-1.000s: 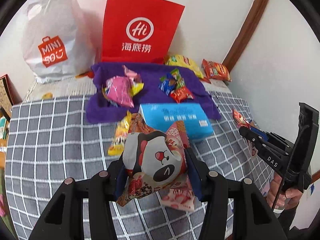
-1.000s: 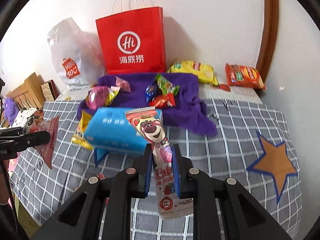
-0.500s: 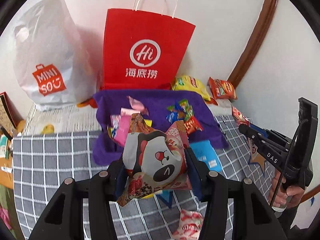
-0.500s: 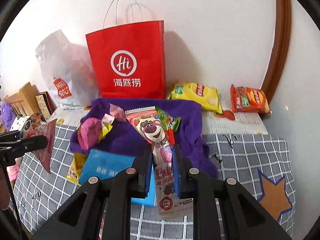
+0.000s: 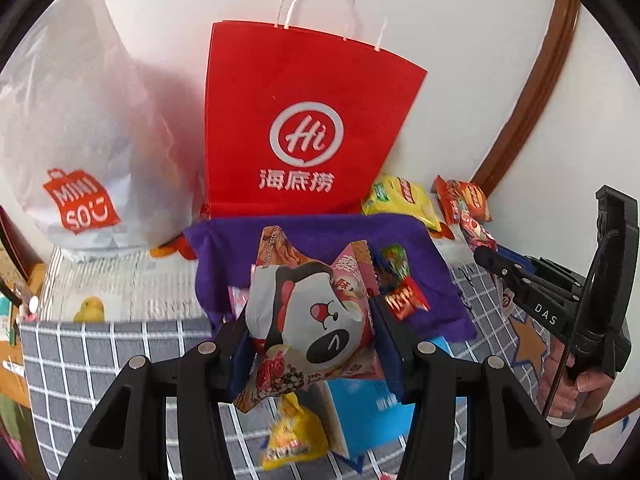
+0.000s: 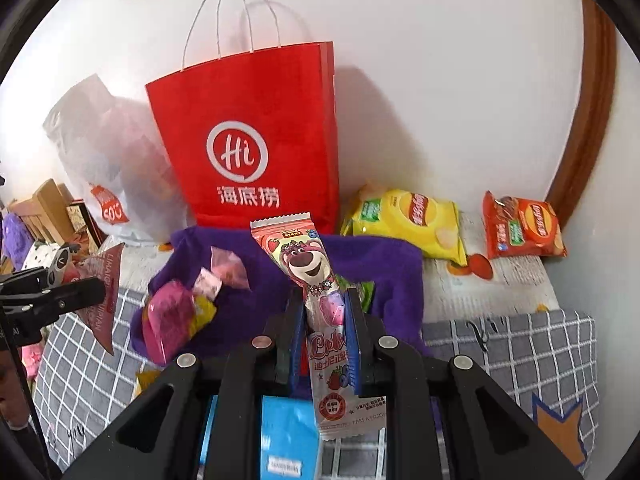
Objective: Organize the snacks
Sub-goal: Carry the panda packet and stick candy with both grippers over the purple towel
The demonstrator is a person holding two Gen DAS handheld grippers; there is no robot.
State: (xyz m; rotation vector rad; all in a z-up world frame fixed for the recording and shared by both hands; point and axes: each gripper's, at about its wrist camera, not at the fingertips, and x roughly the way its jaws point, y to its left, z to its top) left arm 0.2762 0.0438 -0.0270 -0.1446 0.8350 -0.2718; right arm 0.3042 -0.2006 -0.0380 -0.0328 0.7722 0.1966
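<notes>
My left gripper [image 5: 310, 322] is shut on a puffy snack bag with a panda face [image 5: 316, 316], held in the air over the purple cloth [image 5: 332, 232]. My right gripper [image 6: 324, 312] is shut on a long pink bear lollipop packet [image 6: 304, 260], also above the purple cloth [image 6: 384, 264]. On that cloth lie pink wrapped sweets [image 6: 168, 316] and small red and green packets [image 5: 404, 300]. A red paper bag [image 5: 304, 120] stands just behind the cloth against the wall. The right gripper [image 5: 520, 276] shows at the right edge of the left wrist view.
A white plastic bag [image 5: 76, 140] stands left of the red one. Yellow [image 6: 408, 220] and orange [image 6: 520, 232] crisp bags lie at the back right. A blue box [image 6: 286, 436] and a yellow packet [image 5: 294, 436] rest on the checked grey cover [image 6: 520, 356]. A person's hand [image 5: 572, 392] holds the right gripper.
Both grippers have moved forward and up toward the red bag, each carrying its snack. The blue box has slid from ahead of the fingers to beneath them.
</notes>
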